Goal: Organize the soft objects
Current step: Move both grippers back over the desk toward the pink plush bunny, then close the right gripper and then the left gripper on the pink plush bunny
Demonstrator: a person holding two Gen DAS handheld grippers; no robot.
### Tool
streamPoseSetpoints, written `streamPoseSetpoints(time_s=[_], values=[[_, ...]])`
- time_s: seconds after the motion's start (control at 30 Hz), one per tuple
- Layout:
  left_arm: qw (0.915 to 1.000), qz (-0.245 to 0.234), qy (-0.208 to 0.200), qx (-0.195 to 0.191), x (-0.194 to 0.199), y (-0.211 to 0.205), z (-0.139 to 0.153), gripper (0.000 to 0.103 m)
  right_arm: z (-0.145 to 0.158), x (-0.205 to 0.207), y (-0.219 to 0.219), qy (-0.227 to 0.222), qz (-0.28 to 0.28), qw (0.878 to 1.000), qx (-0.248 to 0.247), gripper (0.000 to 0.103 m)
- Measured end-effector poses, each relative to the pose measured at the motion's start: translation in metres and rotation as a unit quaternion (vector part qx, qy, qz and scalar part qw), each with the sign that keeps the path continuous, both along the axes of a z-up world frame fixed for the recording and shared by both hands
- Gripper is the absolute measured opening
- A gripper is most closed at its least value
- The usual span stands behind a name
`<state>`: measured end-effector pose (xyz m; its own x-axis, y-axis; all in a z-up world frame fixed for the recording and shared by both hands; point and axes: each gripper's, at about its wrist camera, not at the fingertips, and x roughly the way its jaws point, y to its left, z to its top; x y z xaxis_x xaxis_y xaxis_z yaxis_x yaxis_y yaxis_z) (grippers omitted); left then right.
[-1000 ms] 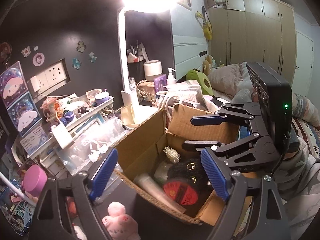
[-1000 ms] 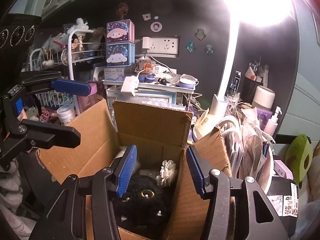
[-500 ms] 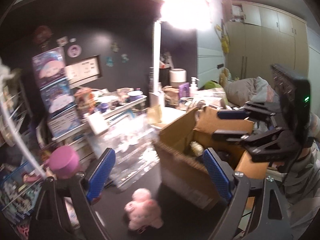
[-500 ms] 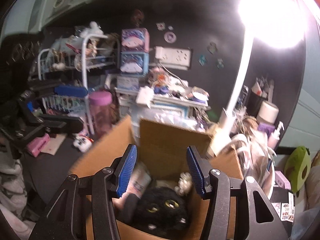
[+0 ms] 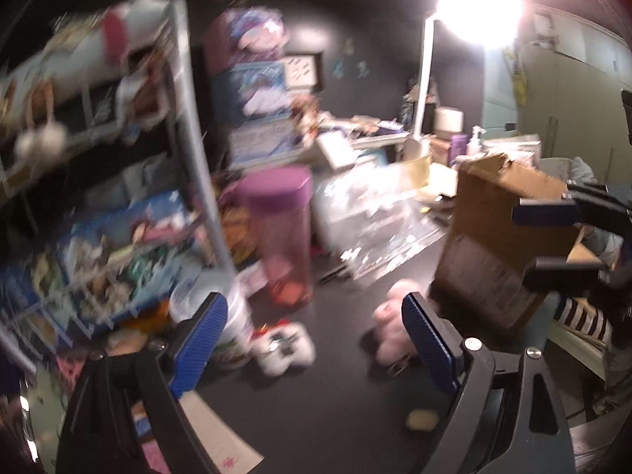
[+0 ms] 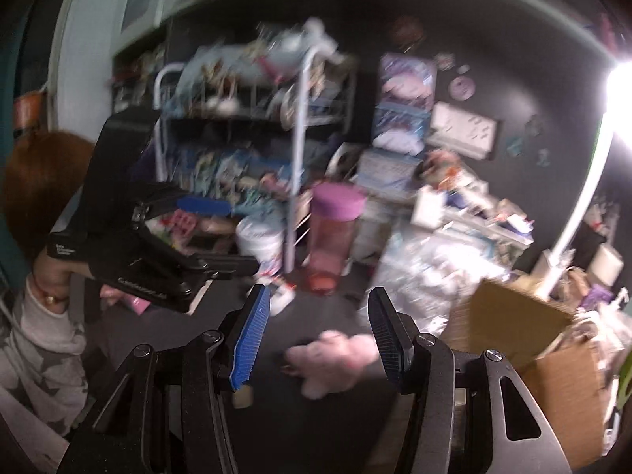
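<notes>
A pink plush toy [image 5: 391, 335] lies on the dark desk beside the cardboard box [image 5: 497, 237]; it also shows in the right wrist view [image 6: 335, 359], left of the box [image 6: 525, 339]. A small white plush [image 5: 284, 349] lies left of it. My left gripper [image 5: 312, 339] is open and empty above the desk, between the two toys. My right gripper [image 6: 320, 335] is open and empty, just above the pink plush. Each gripper shows in the other's view, the right one [image 5: 561, 237] by the box, the left one [image 6: 205, 237] at left. Both views are blurred.
A pink lidded bottle [image 5: 280, 233] and a white tub [image 5: 233, 335] stand on the desk by a white wire rack [image 5: 118, 158] full of toys. A bright desk lamp [image 5: 426, 79] and clutter sit behind. A small yellowish object [image 5: 420, 418] lies near the front.
Both grippers have swung left, away from the box opening, toward the desk with the pink plush. Both stay open and empty.
</notes>
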<state>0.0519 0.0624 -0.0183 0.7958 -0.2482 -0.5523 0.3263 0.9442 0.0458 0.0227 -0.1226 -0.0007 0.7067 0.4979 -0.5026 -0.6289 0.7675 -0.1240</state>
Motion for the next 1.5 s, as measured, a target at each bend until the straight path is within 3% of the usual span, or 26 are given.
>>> streamPoseSetpoints(time_s=[0.07, 0.13, 0.2, 0.43, 0.73, 0.9, 1.0, 1.03, 1.13, 1.2, 1.5], values=[[0.9999, 0.008, 0.01, -0.001, 0.001, 0.01, -0.013, 0.088, -0.016, 0.005, 0.016, 0.023, 0.002, 1.0, -0.006, 0.05], [0.9997, 0.012, 0.02, -0.005, 0.0, 0.018, -0.025, 0.088, -0.035, 0.01, 0.029, 0.049, -0.001, 0.999, -0.011, 0.067], [0.9993, 0.013, 0.032, -0.013, 0.001, 0.023, -0.037, 0.088, -0.056, 0.017, 0.037, 0.069, -0.019, 0.997, -0.018, 0.077], [0.9983, 0.017, 0.051, -0.022, 0.002, 0.03, -0.057, 0.088, -0.115, 0.047, 0.046, 0.124, -0.077, 0.988, -0.043, 0.078], [0.9978, 0.023, 0.051, -0.036, 0.003, 0.039, -0.058, 0.088, -0.13, 0.085, 0.049, 0.103, -0.143, 0.981, -0.086, 0.085], [0.9975, 0.025, 0.054, -0.038, 0.005, 0.042, -0.06, 0.088, -0.139, 0.104, 0.045, 0.131, -0.16, 0.974, -0.088, 0.085], [0.9974, 0.024, 0.056, -0.039, 0.006, 0.042, -0.06, 0.088, -0.144, 0.109, 0.037, 0.161, -0.152, 0.973, -0.064, 0.084], [0.9973, 0.023, 0.057, -0.04, 0.006, 0.041, -0.06, 0.088, -0.145, 0.109, 0.036, 0.164, -0.15, 0.973, -0.061, 0.079], [0.9972, 0.015, 0.058, -0.045, 0.007, 0.037, -0.059, 0.088, -0.144, 0.105, 0.034, 0.161, -0.144, 0.975, -0.055, 0.063], [0.997, 0.007, 0.059, -0.049, 0.006, 0.034, -0.058, 0.088, -0.141, 0.103, 0.033, 0.158, -0.136, 0.977, -0.051, 0.059], [0.992, -0.053, 0.064, -0.095, 0.001, 0.011, -0.04, 0.088, -0.105, 0.067, 0.042, 0.13, -0.055, 0.99, 0.0, 0.058]])
